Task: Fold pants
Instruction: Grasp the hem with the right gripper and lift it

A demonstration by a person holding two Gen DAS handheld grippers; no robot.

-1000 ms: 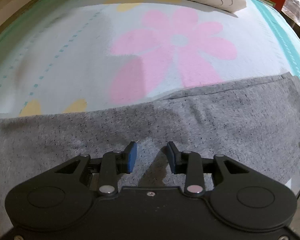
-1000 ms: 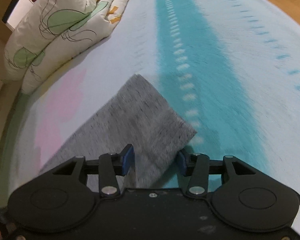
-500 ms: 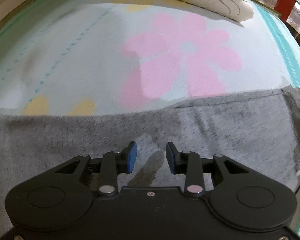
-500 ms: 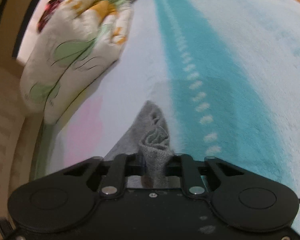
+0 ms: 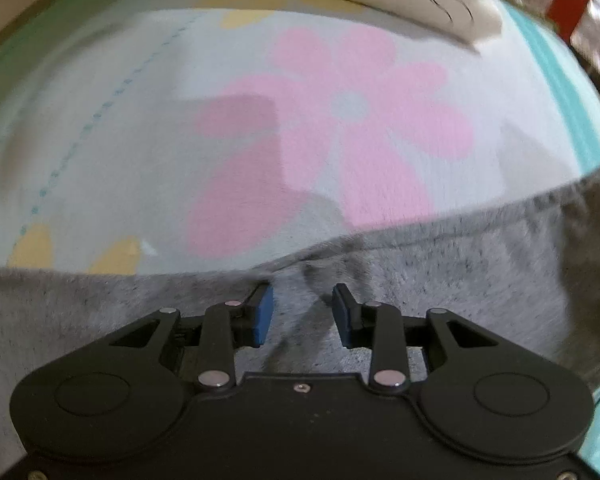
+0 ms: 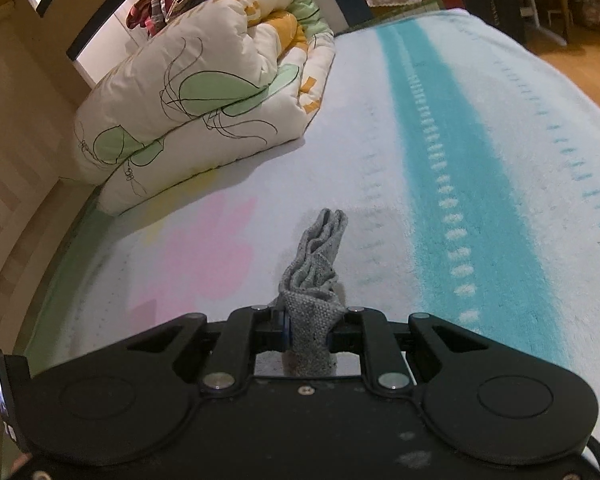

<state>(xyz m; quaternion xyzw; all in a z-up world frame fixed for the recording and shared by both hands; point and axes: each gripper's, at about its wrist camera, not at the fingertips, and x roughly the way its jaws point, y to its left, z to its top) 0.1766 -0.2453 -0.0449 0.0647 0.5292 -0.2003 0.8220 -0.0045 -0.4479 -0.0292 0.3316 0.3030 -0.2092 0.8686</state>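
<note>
Grey marl pants (image 5: 440,276) lie spread across the near part of a bed blanket in the left wrist view, their far edge running from left to upper right. My left gripper (image 5: 302,308) hovers over that cloth near its far edge, open, with only fabric below the blue pads (image 5: 263,312). In the right wrist view my right gripper (image 6: 307,330) is shut on a bunched end of the grey pants (image 6: 314,272), lifted off the blanket; the gathered cloth sticks out past the fingertips.
The blanket (image 5: 100,140) is pale with a pink flower (image 5: 340,128), yellow patches and a teal stripe (image 6: 440,152). A rolled floral duvet (image 6: 204,108) lies at the bed's far end. Wooden floor and furniture show beyond the bed's right edge.
My right gripper closed on the pants' end, gathered it into a bunch and rose off the blanket. My left gripper drifted slightly across the pants, its jaws unchanged.
</note>
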